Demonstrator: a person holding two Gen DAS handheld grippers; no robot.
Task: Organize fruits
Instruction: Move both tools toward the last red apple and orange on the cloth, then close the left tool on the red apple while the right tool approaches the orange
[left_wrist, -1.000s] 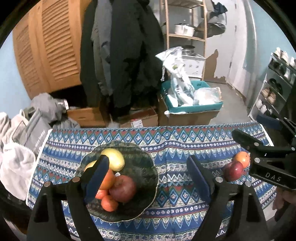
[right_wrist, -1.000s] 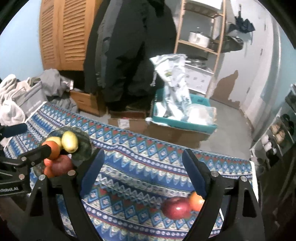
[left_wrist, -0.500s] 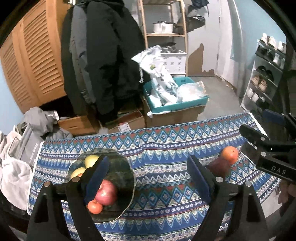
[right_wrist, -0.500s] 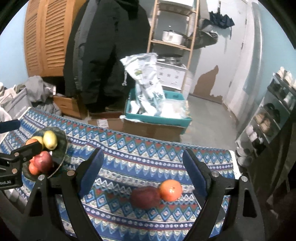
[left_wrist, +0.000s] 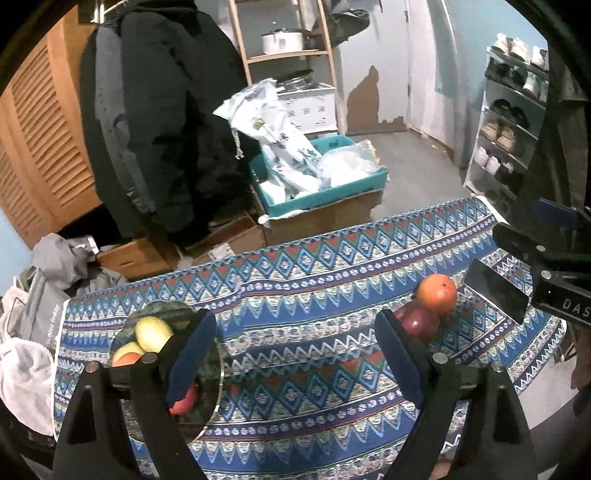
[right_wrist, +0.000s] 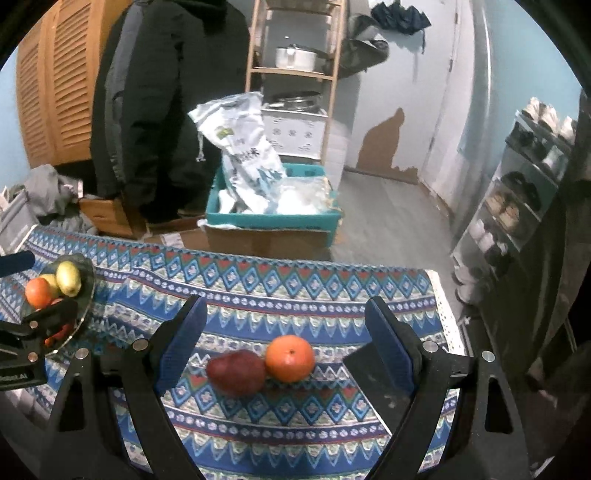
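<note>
A blue patterned woven cloth covers the counter. Beyond it, at twelve o'clock, a teal plastic crate of white bags sits on a cardboard box. Dark hanging coats fill eleven o'clock, a grey shoe rack two o'clock.

Two loose fruits lie on the tabletop, one orange and one red apple, while one dark plate holds two yellow fruits and at least one orange-red one.
</note>
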